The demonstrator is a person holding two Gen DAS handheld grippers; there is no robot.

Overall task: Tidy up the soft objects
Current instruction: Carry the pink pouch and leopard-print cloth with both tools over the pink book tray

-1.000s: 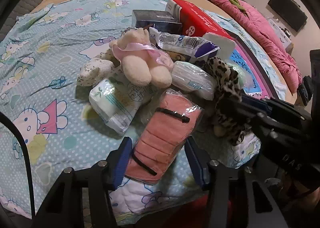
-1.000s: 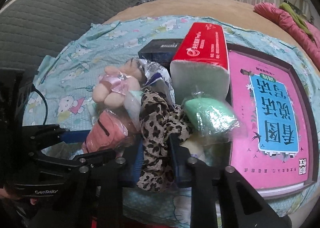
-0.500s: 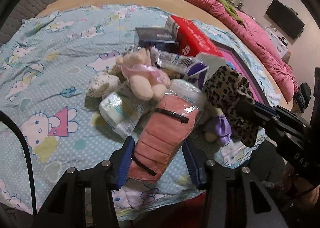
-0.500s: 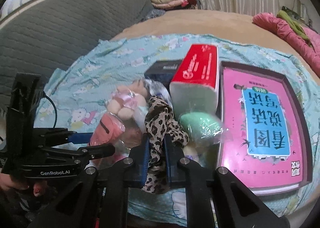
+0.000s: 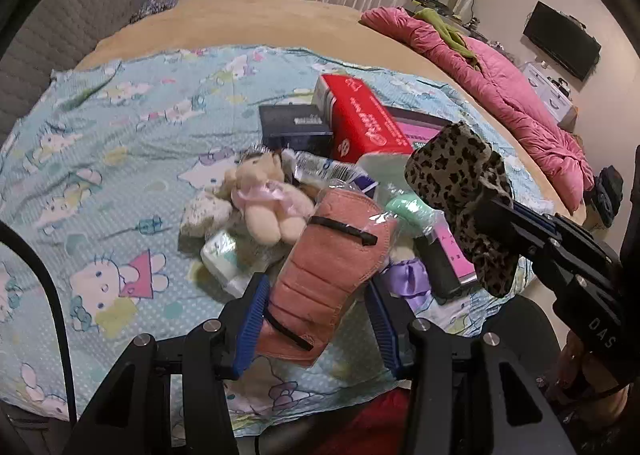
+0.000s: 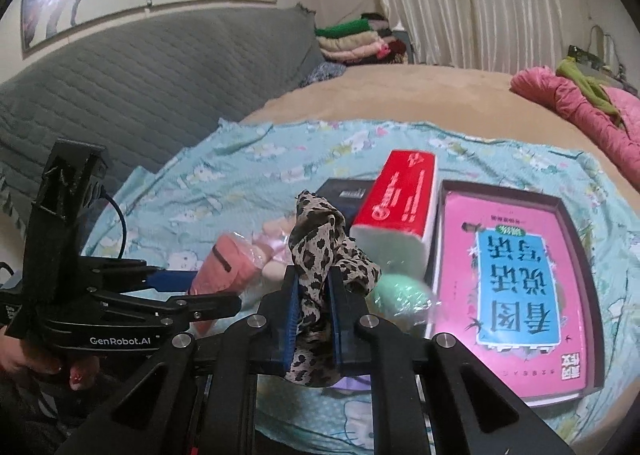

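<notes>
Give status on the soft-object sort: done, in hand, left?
Done: nothing visibly sorted yet. In hand: left gripper is shut on the bagged pink face mask; right gripper is shut on the leopard-print cloth. Left: plush bear, wipe packs and green bagged item remain piled on the Hello Kitty sheet.

Left tongs (image 5: 316, 319) clamping pink packet (image 5: 328, 271) (plastic-wrapped), right tongs (image 5: 496, 211) gripping leopard-print cloth (image 5: 460, 179)

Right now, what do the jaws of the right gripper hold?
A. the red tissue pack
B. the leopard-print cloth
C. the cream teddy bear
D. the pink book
B: the right gripper is shut on the leopard-print cloth, which hangs between its jaws above the bed.
</notes>
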